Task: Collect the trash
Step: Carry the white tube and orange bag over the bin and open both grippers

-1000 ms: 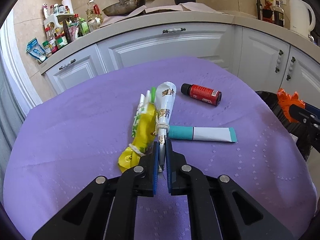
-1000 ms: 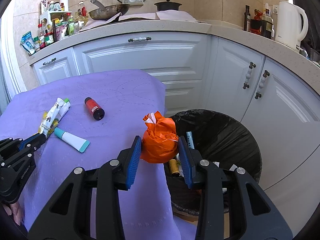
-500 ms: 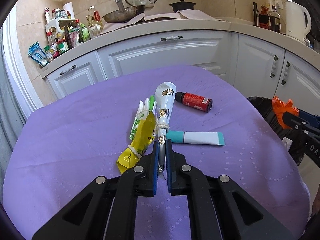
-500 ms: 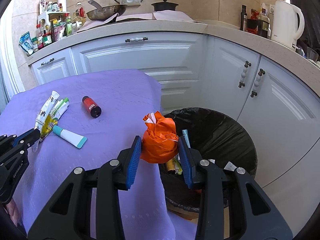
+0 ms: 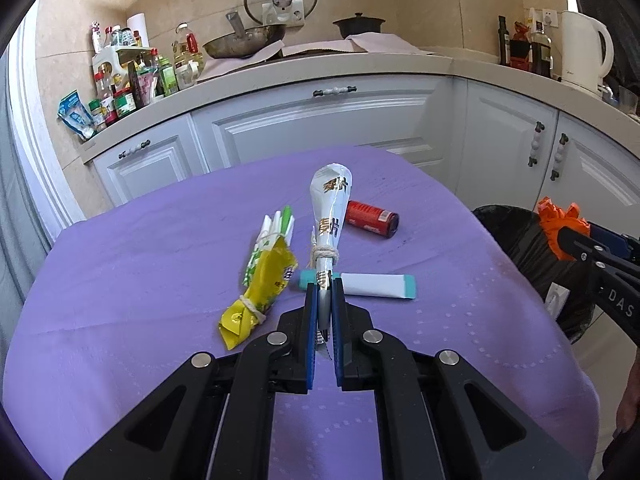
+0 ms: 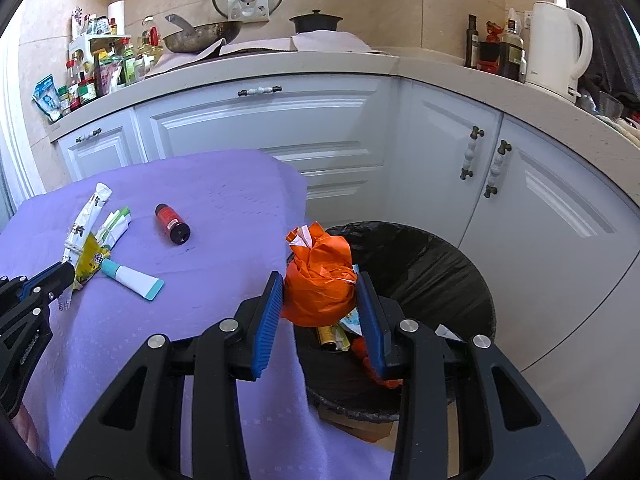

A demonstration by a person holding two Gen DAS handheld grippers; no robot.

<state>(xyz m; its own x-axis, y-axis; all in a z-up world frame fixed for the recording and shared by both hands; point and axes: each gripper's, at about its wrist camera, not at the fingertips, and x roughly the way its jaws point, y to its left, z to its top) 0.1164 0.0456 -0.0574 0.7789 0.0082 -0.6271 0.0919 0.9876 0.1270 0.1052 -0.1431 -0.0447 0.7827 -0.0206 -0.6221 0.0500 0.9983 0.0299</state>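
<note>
My left gripper (image 5: 324, 292) is shut on the tail of a white twisted wrapper (image 5: 330, 208) tied with string, lifted off the purple cloth (image 5: 160, 248). A yellow wrapper (image 5: 262, 284), a white and teal tube (image 5: 376, 284) and a small red bottle (image 5: 370, 218) lie on the cloth below it. My right gripper (image 6: 320, 280) is shut on an orange crumpled bag (image 6: 320, 276), held over the near rim of the black-lined bin (image 6: 432, 260). The left gripper (image 6: 60, 274) with its white wrapper (image 6: 86, 218) also shows at the left of the right wrist view.
White cabinets (image 5: 320, 128) stand behind the table. The counter carries jars (image 5: 120, 80), a wok (image 5: 244, 42), a dark pot (image 5: 359, 26) and a white kettle (image 5: 584, 48). The bin holds several scraps (image 6: 340, 328).
The left gripper has risen a little with the white wrapper, whose tip now stands clear of the cloth. The right gripper keeps the orange bag and has drifted slightly over the bin.
</note>
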